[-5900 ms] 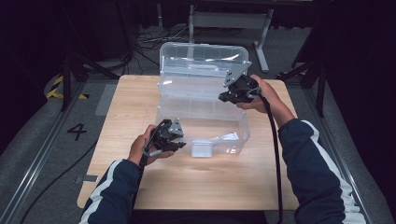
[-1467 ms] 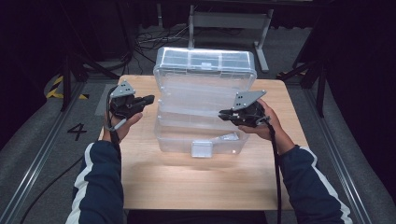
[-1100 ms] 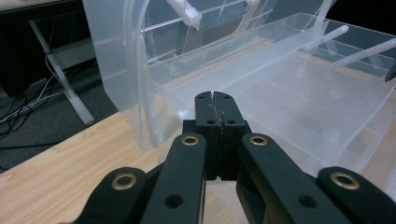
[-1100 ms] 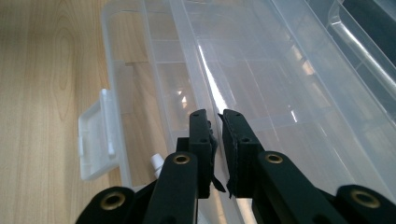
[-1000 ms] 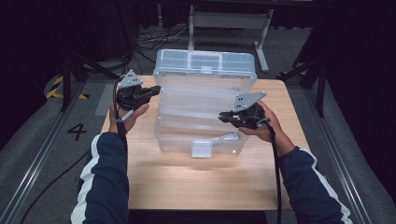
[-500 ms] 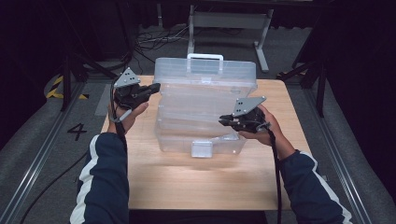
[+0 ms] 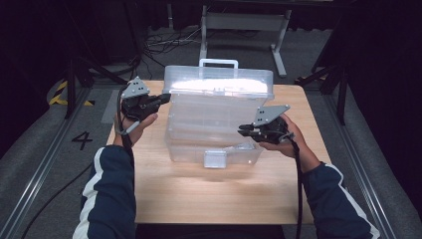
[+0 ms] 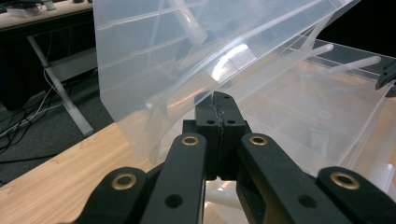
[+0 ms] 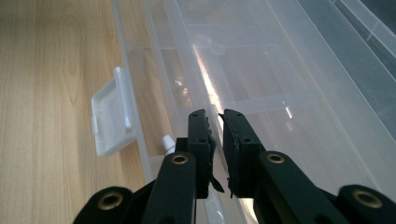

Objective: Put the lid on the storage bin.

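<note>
Glare blurs the lid [image 7: 219, 89] edge pinched by the closed left claw [image 8: 219, 105]; right claw [image 9: 215, 121] near-closed, empty.

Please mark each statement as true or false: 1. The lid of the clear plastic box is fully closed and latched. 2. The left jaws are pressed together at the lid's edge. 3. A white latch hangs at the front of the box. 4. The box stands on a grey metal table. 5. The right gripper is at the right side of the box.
1. False. The lid of the clear box is raised at an angle, with its handle pointing up.
2. True. The left gripper has its jaws together at the lid's left edge.
3. True. The latch hangs unfastened.
4. False. The table is light wood.
5. True. The right gripper is at the box's right wall.
</note>
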Tool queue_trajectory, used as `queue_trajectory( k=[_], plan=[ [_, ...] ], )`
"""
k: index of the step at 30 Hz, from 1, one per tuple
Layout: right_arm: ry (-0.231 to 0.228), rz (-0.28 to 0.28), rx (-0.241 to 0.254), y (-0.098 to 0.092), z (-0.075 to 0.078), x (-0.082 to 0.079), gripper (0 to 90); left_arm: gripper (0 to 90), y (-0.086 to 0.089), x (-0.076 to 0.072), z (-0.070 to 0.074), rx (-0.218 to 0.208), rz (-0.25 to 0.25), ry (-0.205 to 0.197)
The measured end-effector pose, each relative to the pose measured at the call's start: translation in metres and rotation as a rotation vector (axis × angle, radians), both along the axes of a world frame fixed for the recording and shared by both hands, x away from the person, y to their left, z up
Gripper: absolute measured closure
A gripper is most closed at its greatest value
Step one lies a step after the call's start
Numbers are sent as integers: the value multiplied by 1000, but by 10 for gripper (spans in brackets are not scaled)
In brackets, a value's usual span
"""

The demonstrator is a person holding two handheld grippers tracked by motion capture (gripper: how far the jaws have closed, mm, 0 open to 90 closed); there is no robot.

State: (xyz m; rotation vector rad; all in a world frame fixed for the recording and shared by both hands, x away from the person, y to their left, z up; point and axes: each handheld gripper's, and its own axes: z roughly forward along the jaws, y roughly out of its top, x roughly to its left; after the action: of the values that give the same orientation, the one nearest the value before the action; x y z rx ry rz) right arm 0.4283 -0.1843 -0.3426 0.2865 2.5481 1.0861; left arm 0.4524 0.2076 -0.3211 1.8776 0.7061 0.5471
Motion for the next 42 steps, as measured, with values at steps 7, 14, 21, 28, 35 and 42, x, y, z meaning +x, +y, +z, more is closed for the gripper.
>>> queue_trajectory(
  k=[7,14,21,28,35,42],
  plan=[
    [-8,-30,28,-15,2,-7,833,900,-1,-5,-2,11,-7,5],
    [-7,-53,61,-32,5,-12,863,900,-1,-9,-6,30,-16,7],
    [-1,-76,87,-45,6,-14,859,900,-2,-14,-9,40,-8,3],
    [-7,-90,113,-60,7,-21,849,900,0,-18,-10,47,-13,4],
    [5,-114,121,-71,3,-23,823,900,0,-22,-15,47,-24,18],
    [9,-115,112,-74,-3,-28,817,900,0,-26,-21,46,-29,24]
  ],
)
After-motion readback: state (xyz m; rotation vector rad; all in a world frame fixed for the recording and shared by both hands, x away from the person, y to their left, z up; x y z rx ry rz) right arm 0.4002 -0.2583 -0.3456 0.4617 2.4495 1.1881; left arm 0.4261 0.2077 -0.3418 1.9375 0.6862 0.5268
